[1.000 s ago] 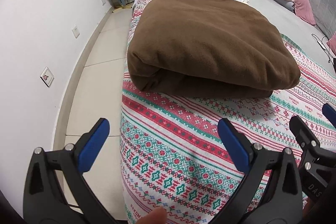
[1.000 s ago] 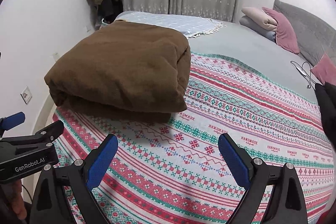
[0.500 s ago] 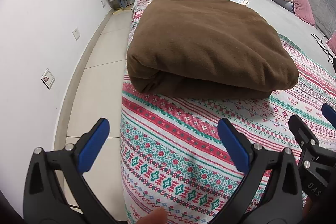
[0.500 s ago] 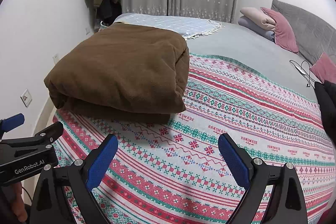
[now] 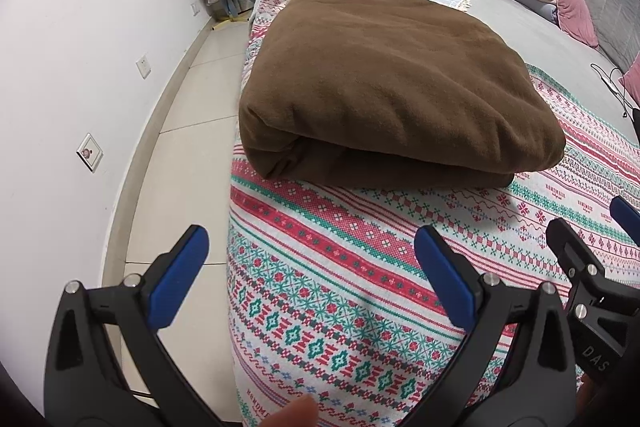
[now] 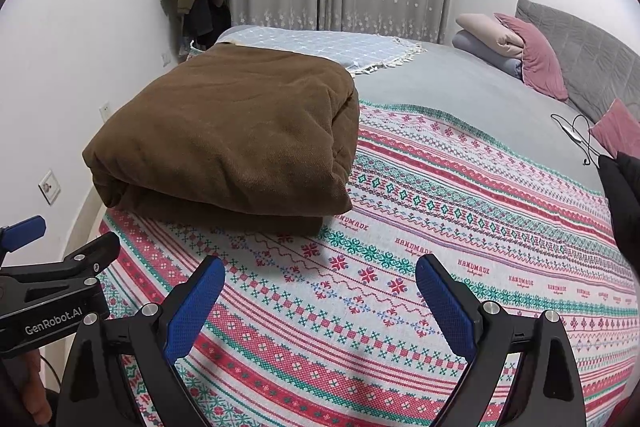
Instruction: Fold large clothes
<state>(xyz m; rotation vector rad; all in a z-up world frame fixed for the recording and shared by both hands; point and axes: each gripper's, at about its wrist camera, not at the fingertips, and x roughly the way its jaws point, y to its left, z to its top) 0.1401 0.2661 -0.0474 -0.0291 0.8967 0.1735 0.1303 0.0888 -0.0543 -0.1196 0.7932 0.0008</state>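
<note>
both tools wide and empty: left tool (image 5: 310, 277), marked "genrobot.ai", right tool (image 6: 320, 301); folded brown blanket (image 6: 236, 135) on the "handmade" bedspread (image 6: 460, 227).

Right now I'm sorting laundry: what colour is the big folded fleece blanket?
Plain brown folded fleece blanket, clearest in the left wrist view.

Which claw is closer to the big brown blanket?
Left, slightly. The left gripper sits before the brown blanket, near its corner; the right gripper sits off toward its right end. Neither touches.
</note>
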